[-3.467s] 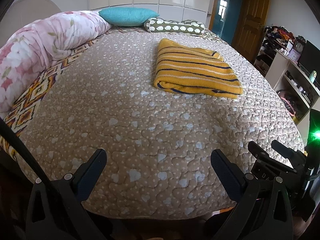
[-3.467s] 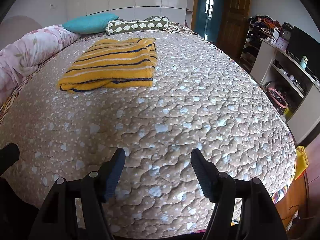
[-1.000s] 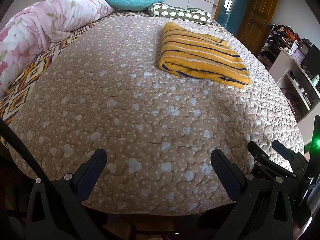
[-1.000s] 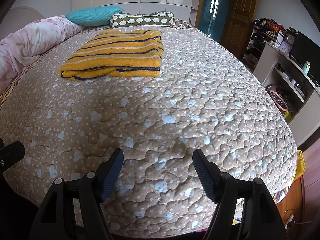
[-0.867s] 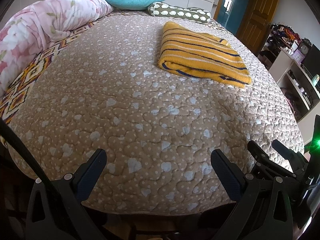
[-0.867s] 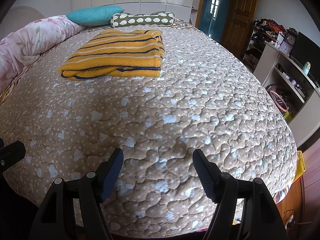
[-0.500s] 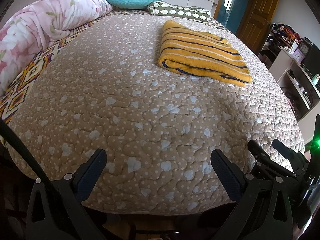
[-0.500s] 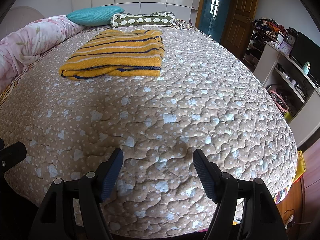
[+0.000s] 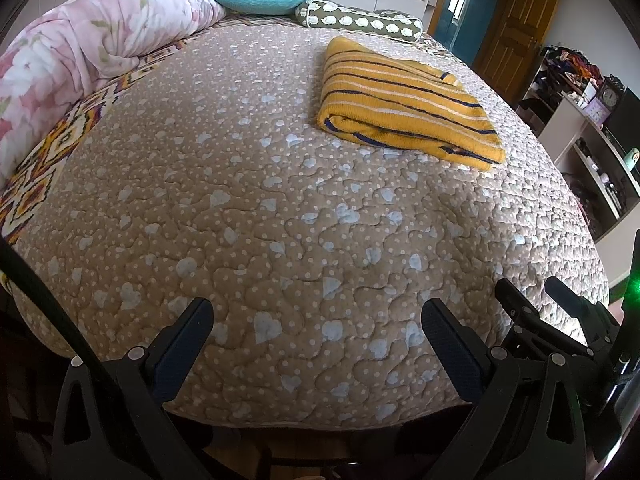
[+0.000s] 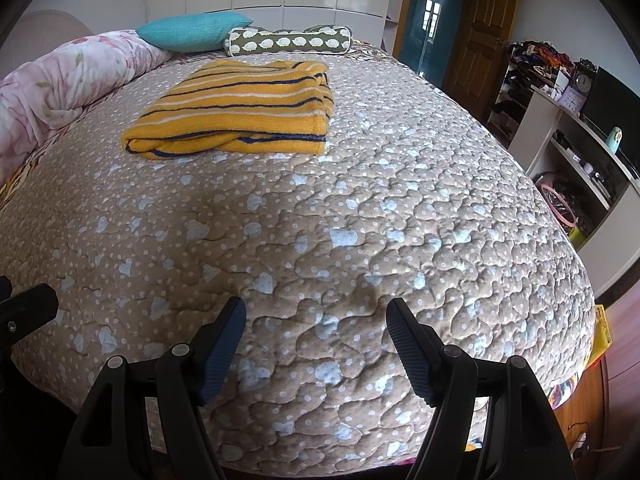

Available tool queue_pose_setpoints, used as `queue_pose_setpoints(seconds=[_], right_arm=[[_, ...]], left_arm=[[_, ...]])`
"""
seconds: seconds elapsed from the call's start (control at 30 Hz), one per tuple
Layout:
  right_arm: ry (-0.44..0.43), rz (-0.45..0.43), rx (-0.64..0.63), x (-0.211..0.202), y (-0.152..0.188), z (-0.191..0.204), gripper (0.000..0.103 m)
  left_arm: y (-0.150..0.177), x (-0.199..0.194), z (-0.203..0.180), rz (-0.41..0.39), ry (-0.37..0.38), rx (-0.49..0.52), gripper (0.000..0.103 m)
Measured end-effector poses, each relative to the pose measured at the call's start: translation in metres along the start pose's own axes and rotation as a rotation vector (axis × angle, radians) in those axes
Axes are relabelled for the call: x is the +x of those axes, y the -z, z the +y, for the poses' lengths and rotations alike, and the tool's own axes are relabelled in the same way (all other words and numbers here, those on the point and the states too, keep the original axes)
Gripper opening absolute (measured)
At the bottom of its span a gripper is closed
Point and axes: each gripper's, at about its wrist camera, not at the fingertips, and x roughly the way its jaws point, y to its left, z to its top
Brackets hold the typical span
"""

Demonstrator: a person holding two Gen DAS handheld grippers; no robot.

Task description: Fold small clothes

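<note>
Left gripper (image 9: 316, 322): jaws wide apart, nothing between them; hangs over the near edge of the bed, angled down at bare quilt.
Right gripper (image 10: 316, 320): jaws spread well apart, also empty; over the near edge just beside the left one, whose tip shows at the left border of the right wrist view.
Quilt (image 9: 248, 208): tan, dotted and heart-printed, puffy stitched surface; covers the whole bed top.
Sweater (image 10: 236, 112): yellow knit with navy and white stripes, already folded into a thick flat rectangle; lies on the far half of the quilt, well apart from both grippers, short of the pillows.
Sweater, long axis: runs with the stripes, from the near-left rolled fold toward the far-right corner in the right wrist view; slightly skewed to the bed's edges.
Sweater, facing: rounded fold edge (image 10: 160, 148) faces the grippers; hemmed open edge (image 10: 320, 128) faces right, toward the shelves.
Pillows: teal pillow (image 10: 192, 32) and green bolster (image 10: 288, 42) at the head, just behind the sweater.
Duvet (image 9: 80, 48): pink floral roll along the left side of the bed.
Task state (judged): the fold looks finished; no other garment is in view.
Risk, regrip: pinching one layer at the open edge would peel the stack apart.
Risk, drag: the knit may catch on the puffy quilt and bunch if slid.
Risk, reach: the sweater lies far off; a long lean could press the quilt and shift the pile.
</note>
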Motion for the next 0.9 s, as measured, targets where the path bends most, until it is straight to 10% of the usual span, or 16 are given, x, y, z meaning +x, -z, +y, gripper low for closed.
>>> queue_pose_setpoints(seconds=[0.67, 0.9], right_arm=[[-0.026, -0.037, 0.003, 0.000, 0.003, 0.001, 0.079], [-0.024, -0.084, -0.058, 0.007, -0.021, 0.007, 0.080]], left_arm=[[-0.008, 0.010, 0.011, 0.019, -0.010, -0.023, 0.103], [-0.051, 0.011, 0.030, -0.092, -0.100, -0.003, 0.103]])
